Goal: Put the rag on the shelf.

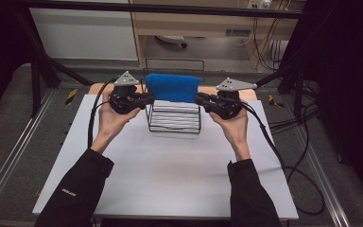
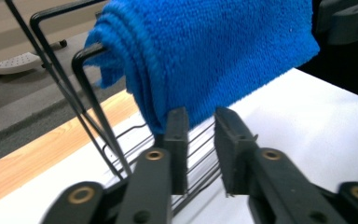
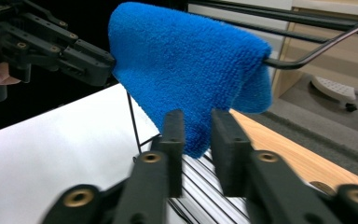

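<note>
A white tabletop with a wooden far edge carries a black wire rack, standing upright at the middle of the far side; grey floor and a pale cabinet lie beyond. A folded blue towel hangs over the rack's top bar, its lower corners dangling free on either side. Your left gripper meets the towel's left edge and your right gripper its right edge, both held level and pointing inward. In the left gripper view, your jaws stand narrowly parted just below the towel, with nothing between the pads. In the right gripper view, the same narrow gap shows beneath the towel's hanging corner, the pads likewise bare.
</note>
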Available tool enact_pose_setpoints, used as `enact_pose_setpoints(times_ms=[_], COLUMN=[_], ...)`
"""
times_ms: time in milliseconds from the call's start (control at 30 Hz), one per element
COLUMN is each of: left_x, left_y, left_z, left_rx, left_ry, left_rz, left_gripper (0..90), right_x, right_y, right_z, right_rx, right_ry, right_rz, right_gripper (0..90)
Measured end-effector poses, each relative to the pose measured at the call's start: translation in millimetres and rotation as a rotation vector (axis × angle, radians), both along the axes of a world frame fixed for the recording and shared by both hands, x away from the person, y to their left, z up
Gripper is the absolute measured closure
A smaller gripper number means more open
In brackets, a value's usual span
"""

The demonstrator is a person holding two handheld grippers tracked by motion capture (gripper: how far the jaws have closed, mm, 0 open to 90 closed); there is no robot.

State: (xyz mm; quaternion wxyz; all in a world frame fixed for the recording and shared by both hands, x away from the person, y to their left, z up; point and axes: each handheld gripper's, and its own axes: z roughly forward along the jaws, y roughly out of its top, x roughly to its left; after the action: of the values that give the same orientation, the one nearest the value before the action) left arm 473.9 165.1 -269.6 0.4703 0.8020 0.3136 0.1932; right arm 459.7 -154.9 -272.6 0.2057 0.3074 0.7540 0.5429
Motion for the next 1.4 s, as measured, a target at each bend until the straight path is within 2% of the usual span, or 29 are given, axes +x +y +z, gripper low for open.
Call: enact_pose_setpoints(times_ms=[300, 400, 600, 767, 967, 1067, 1167, 1400], left_x=[-16.7, -21.9, -32.2, -41.1, -52.1, -58.2, -63.7, -78.7], left_y=[20.9, 30.0, 48.2, 60.2, 70.1, 74.3, 78.3, 89.6], left_z=[-10.8, -16.9, -30.6, -43.5, -64.3, -77.8, -91.0, -118.7], left_rx=[0.01, 0.015, -0.013, -0.019, -0.028, -0.033, -0.021, -0.035], left_ry=[0.013, 0.027, 0.048, 0.044, 0.047, 0.055, 0.07, 0.09], left_rz=[0.029, 0.038, 0.054, 0.069, 0.091, 0.1, 0.104, 0.108], left_gripper=[48.4, 42.1, 30.5, 21.2, 12.3, 10.7, 9.7, 9.6], right_x=[-15.8, -20.6, -28.7, -34.4, -43.3, -47.8, -52.2, -62.5], right_y=[-14.9, -19.3, -29.5, -40.1, -51.5, -57.5, -62.4, -71.4], right_z=[7.7, 7.4, 0.2, -12.1, -34.6, -46.8, -59.3, -86.9], right_rx=[0.041, 0.027, 0.012, 0.015, 0.001, -0.002, -0.018, -0.032], right_ry=[0.027, 0.034, 0.05, 0.081, 0.117, 0.13, 0.14, 0.172], right_rz=[-0.019, -0.027, -0.049, -0.054, -0.063, -0.069, -0.07, -0.076], right_gripper=[38.6, 30.9, 16.6, 10.3, 6.5, 5.3, 3.9, 1.5])
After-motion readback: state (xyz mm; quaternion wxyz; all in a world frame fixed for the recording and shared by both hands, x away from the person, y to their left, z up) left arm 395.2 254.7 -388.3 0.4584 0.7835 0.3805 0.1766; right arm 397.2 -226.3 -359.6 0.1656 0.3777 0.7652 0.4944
